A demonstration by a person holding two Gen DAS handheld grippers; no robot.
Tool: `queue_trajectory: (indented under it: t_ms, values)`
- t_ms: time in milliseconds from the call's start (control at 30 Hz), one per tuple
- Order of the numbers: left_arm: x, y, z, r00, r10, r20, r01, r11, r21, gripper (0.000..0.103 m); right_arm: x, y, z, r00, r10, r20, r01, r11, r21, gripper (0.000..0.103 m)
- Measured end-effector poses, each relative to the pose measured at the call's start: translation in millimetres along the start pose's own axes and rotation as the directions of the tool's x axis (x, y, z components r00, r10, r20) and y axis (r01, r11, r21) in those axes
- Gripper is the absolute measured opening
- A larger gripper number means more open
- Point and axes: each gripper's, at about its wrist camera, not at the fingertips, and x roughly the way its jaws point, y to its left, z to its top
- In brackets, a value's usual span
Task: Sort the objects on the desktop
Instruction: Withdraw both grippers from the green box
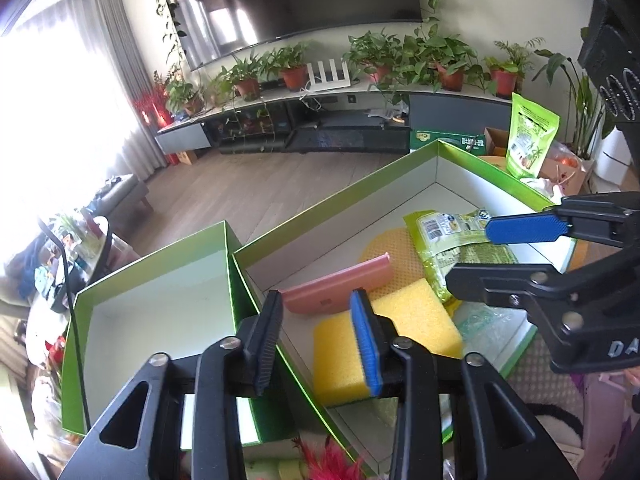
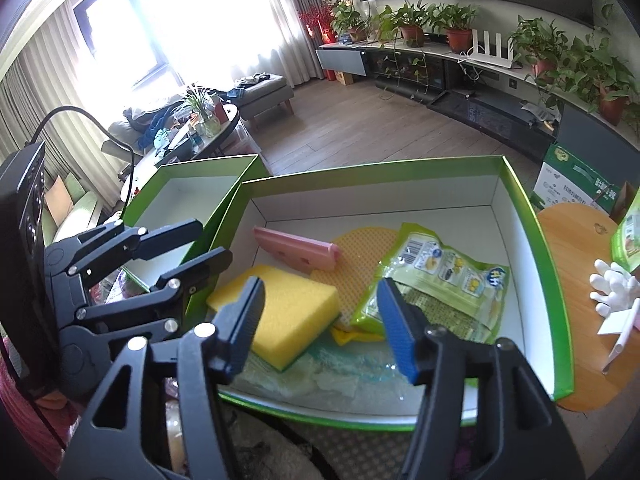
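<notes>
A large green box with a white inside holds a yellow sponge, a pink case, a green snack packet, an orange mesh mat and a clear plastic bag. My right gripper hangs open over the sponge and the packet, gripping nothing. My left gripper is at the box's left wall, jaws a little apart. The wall's edge runs between its fingers without being pressed. A smaller green box stands empty to the left.
To the right of the large box lie a round wooden board, a white hand-shaped object and an upright green pouch. A black cable hangs at the left. Something red and feathery lies at the near edge.
</notes>
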Motion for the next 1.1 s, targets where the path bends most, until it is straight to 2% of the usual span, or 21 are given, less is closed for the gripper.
queue_trajectory:
  t_ms: [67,133,167,233,567,767,1100]
  values:
    - [-3,-2,0,1.000,0.006,0.001,-0.006,1.000,-0.005,0.058,-6,2,-2,1.000,-0.012,0.005,0.012,1.000,-0.001,0.073]
    - [-10,-3,-2,1.000,0.023,0.014,-0.023,1.000,-0.005,0.071,-13,2,-4,1.000,-0.019,0.006,0.019,1.000,-0.001,0.078]
    - [-14,-5,-2,0.999,0.033,0.024,-0.033,0.999,-0.005,0.077,-15,3,-5,1.000,-0.016,0.004,0.016,1.000,-0.001,0.080]
    - [-21,-7,-4,0.999,0.031,0.032,-0.031,0.999,-0.008,0.081,-22,5,-8,1.000,-0.021,0.001,0.021,1.000,-0.003,0.084]
    - [-59,-28,-12,0.998,-0.029,0.051,0.031,0.999,-0.043,0.082,-69,12,-30,0.995,-0.100,0.029,0.100,0.995,-0.010,0.088]
    - [-86,-42,-23,0.994,-0.074,0.081,0.080,0.993,-0.082,0.082,-93,22,-45,0.993,-0.104,0.050,0.104,0.995,-0.003,0.089]
    - [-121,-53,-33,0.990,-0.072,0.124,0.084,0.992,-0.097,0.082,-125,37,-62,0.990,-0.122,0.076,0.123,0.992,-0.002,0.089]
